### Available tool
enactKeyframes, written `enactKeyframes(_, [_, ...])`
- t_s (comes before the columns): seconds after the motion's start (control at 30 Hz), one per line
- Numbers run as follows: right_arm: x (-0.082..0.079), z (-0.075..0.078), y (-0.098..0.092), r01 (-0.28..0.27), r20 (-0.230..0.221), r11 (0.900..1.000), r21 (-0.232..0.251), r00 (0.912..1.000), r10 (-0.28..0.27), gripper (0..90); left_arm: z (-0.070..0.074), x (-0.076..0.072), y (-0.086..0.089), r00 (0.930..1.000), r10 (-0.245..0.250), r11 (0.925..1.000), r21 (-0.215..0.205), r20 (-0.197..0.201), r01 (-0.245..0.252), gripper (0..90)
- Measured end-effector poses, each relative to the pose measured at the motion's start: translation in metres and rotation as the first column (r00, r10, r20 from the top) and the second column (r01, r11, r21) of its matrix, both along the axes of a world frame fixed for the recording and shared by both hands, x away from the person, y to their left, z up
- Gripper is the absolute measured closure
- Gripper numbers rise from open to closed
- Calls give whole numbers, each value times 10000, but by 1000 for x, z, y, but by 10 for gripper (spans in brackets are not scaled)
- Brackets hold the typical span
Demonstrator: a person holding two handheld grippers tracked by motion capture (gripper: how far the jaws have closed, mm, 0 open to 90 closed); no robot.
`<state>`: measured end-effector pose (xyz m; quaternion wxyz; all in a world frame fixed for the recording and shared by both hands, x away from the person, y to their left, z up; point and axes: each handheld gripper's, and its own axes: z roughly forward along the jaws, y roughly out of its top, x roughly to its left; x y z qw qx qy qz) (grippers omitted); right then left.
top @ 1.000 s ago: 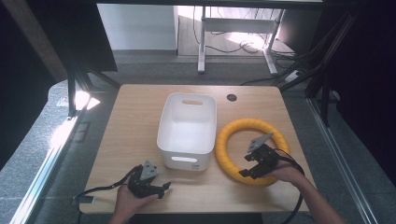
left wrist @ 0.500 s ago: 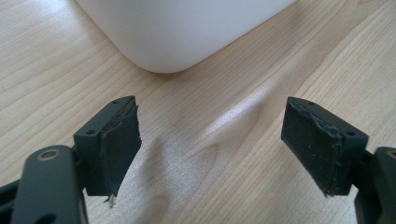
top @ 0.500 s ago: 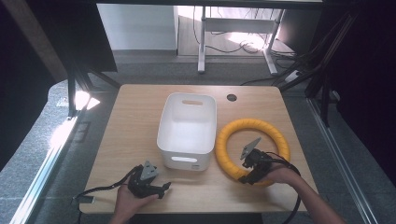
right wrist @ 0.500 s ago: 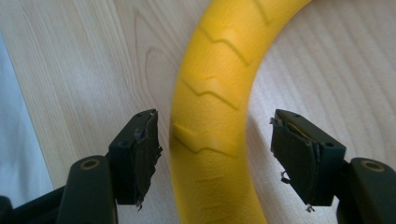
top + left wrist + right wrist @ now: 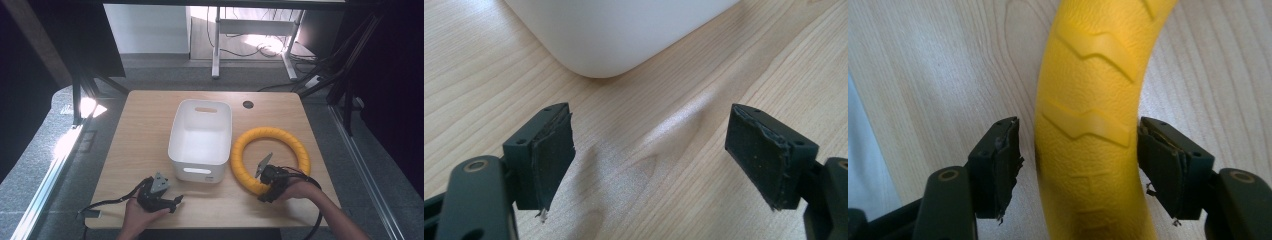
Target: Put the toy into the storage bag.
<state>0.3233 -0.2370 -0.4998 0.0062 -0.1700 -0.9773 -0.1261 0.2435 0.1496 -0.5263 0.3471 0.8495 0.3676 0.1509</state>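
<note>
A yellow ring (image 5: 270, 159) with raised chevron ridges lies flat on the wooden table, right of a white bin (image 5: 201, 140). My right gripper (image 5: 266, 188) sits at the ring's near side. In the right gripper view its jaws stand open on either side of the yellow ring (image 5: 1093, 125), the right pad (image 5: 1163, 167) about touching it, the left pad (image 5: 1000, 165) a small gap away. My left gripper (image 5: 172, 202) rests low over bare wood near the table's front left, open and holding nothing; the white bin's corner (image 5: 614, 30) is just ahead of it.
The wooden table (image 5: 145, 125) has a round cable hole (image 5: 248, 104) at the back. Its front edge runs just below both hands. Black cables trail from both grippers. Desk legs and cords stand on the floor beyond the table.
My right gripper has slid from the ring's right side down to its near side and now straddles the ring. The left gripper has stayed put.
</note>
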Motion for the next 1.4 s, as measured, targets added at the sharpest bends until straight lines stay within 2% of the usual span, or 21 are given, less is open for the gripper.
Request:
enactKeyframes(0.23, [0, -2, 4, -142, -11, 9999, -97, 9999, 142, 404, 0, 0, 0, 10000, -6, 10000, -7, -9, 6, 197])
enactKeyframes(0.37, [-1, -2, 7, -322, 384, 9984, -473, 9987, 340, 489, 0, 0, 0, 10000, -9, 10000, -23, -11, 9, 197])
enactKeyframes(0.57, [1, 0, 12, -443, 260, 9952, -873, 9986, 467, 504, 0, 0, 0, 10000, -30, 10000, -6, 31, 30, 197])
enactKeyframes(0.7, [1, 0, 10, -357, 229, 9968, -713, 9990, 374, 506, 0, 0, 0, 10000, -36, 10000, 2, 23, 36, 197])
enactKeyframes(0.9, [2, 3, 5, -196, 79, 9998, -64, 9998, 197, 509, -1, 0, 0, 10000, -35, 10000, 13, 17, 35, 197])
enactKeyframes(1.07, [5, 18, -2, 57, -13, 9951, 987, 10000, -56, 510, 0, 0, 0, 10000, -28, 10000, 1, 33, 28, 197])
enactKeyframes(1.23, [8, 34, -12, 306, -169, 9769, 2114, 9995, -276, 511, -1, 0, 0, 10000, -38, 10000, 1, 27, 38, 197])
enactKeyframes(1.4, [10, 45, -20, 508, -328, 9560, 2891, 9985, -432, 511, -1, 0, -1, 10000, -36, 10000, 4, 28, 36, 197])
